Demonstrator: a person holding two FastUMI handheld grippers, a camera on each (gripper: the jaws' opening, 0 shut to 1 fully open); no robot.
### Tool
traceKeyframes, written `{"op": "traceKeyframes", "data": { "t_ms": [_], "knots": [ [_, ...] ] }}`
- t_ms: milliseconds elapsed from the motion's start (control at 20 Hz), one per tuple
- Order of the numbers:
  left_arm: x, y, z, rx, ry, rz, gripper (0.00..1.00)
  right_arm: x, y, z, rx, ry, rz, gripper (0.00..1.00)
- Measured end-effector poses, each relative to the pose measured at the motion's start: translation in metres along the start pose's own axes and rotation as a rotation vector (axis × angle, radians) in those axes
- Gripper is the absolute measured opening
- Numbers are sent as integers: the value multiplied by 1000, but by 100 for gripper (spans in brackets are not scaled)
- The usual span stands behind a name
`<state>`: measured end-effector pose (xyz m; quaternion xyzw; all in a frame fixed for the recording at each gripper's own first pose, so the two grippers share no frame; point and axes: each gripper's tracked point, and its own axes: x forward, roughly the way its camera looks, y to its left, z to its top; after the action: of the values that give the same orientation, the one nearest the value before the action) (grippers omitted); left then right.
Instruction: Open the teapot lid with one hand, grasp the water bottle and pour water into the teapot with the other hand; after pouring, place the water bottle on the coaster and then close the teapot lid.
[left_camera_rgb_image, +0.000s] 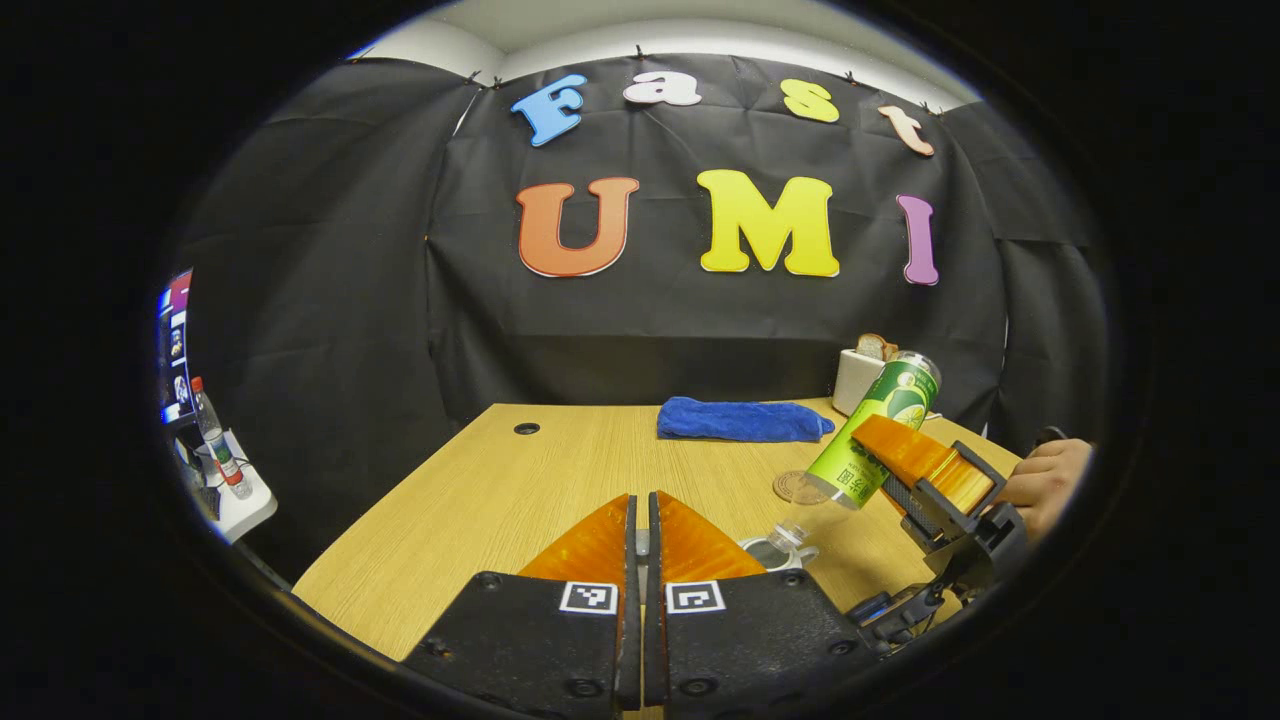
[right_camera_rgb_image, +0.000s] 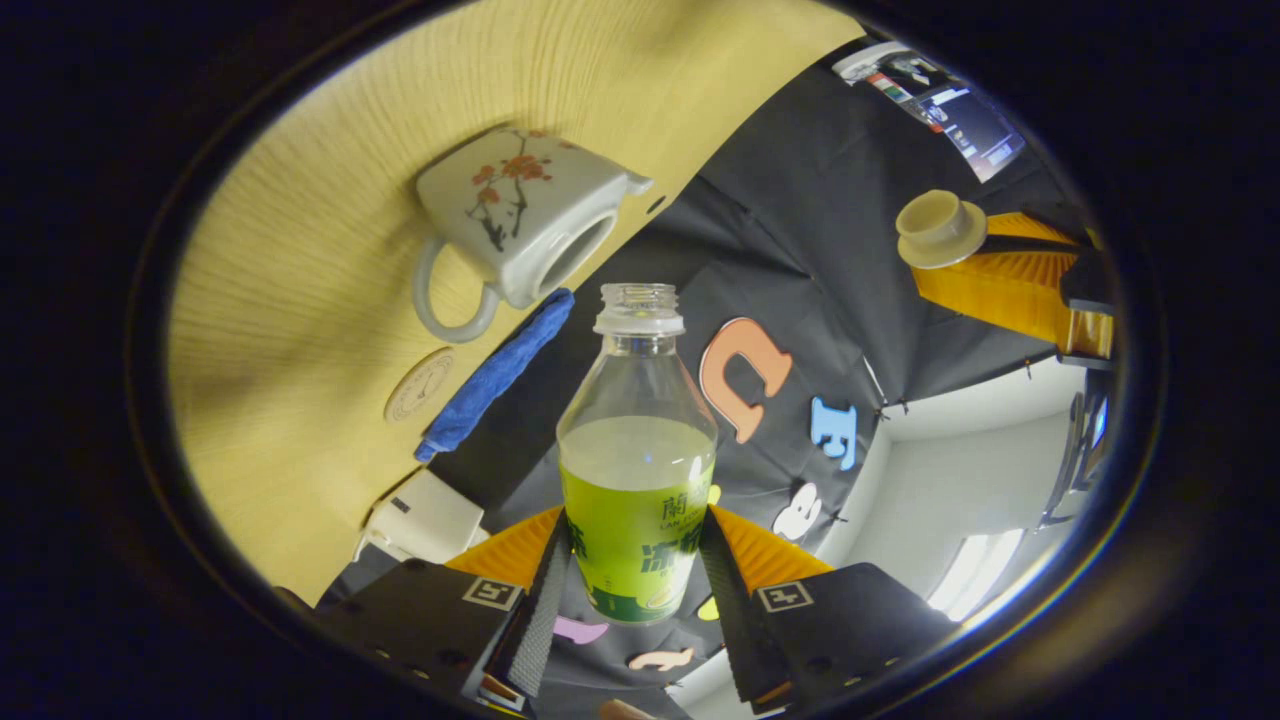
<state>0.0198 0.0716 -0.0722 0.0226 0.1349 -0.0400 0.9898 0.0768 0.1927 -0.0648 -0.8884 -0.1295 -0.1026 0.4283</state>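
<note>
a: right gripper (right_camera_rgb_image: 632, 560) clamps the water bottle (right_camera_rgb_image: 637, 470), both fingers pressed to its green label; the bottle has no cap and tips neck-down toward the teapot.

b: and the left gripper (left_camera_rgb_image: 640, 540)?

a: in the left gripper view its fingers stand almost together. the right gripper view shows what sits between them: the teapot lid (right_camera_rgb_image: 938, 230), lifted well clear of the pot.

b: where is the teapot?

a: the right gripper view shows the white teapot (right_camera_rgb_image: 520, 225) with red blossom painting on the wooden table (right_camera_rgb_image: 300, 250), its mouth open, just beyond the bottle's neck. in the left gripper view only its rim (left_camera_rgb_image: 768, 550) peeks past the fingers.

b: anything farther back?

a: the round coaster (right_camera_rgb_image: 420, 385) lies bare beside the pot, then a blue cloth (left_camera_rgb_image: 742, 420), then a white holder (left_camera_rgb_image: 858, 380) at the table's far edge. a hand (left_camera_rgb_image: 1045, 485) grips the right gripper.

b: can the label be read?

a: chinese characters on green, too small to make out.
</note>
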Motion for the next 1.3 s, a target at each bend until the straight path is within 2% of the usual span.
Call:
{"op": "traceKeyframes", "data": {
  "t_ms": [300, 650, 850, 1000, 1100, 1300],
  "knots": [
    [1, -2, -2, 12, 6, 2, 4, 1, 1, 1, 3, 7, -9, 72],
    [6, 5, -8, 17, 20, 28, 4, -3, 9, 0, 75, 18, -14, 71],
    [10, 2, -12, 27, 28, 37, 4, -2, 31, -3, 236, 29, 33, 72],
    [13, 3, -14, 34, 32, 47, 4, -10, 45, -8, 424, 47, 88, 67],
    [13, 0, -12, 14, 28, 35, 4, -11, 41, -9, 503, 47, 73, 72],
    [16, 6, -15, 18, 32, 57, 4, -8, 48, -23, 684, 64, 76, 72]
  ]
}}
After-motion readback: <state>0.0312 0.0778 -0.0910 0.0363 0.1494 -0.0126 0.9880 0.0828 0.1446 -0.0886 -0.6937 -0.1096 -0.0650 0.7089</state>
